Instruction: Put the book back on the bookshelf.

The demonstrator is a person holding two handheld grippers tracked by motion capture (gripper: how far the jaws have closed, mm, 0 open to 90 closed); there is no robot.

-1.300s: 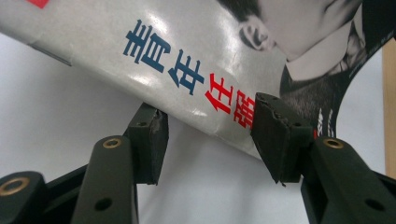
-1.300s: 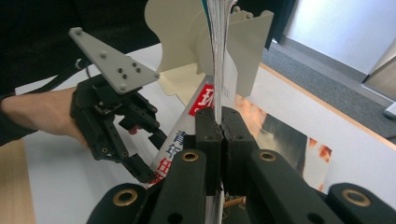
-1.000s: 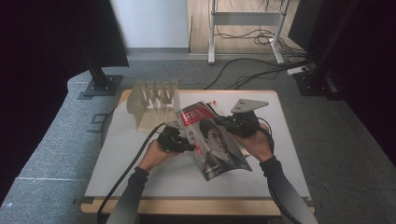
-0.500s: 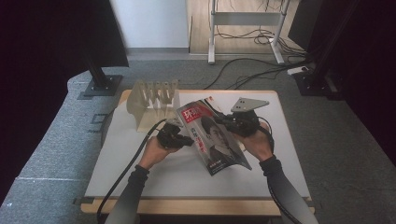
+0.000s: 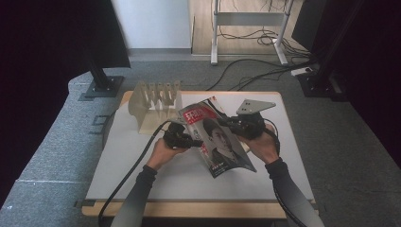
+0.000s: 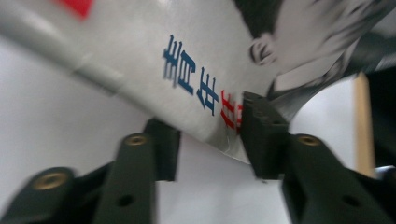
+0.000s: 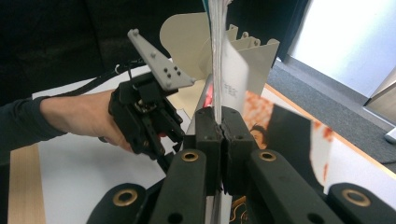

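Glossy magazine (image 5: 218, 142) (just one), two grippers, one rack (image 5: 153, 101)

One magazine (image 5: 215, 139), one slotted rack (image 5: 155, 103) — and two tongs, left (image 5: 191, 142) and right (image 5: 226, 122).

Grey carpet floor (image 5: 56, 151), white wall (image 5: 151, 23)

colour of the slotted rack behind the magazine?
Pale beige slotted rack, plain with no pattern; the high view shows it best.
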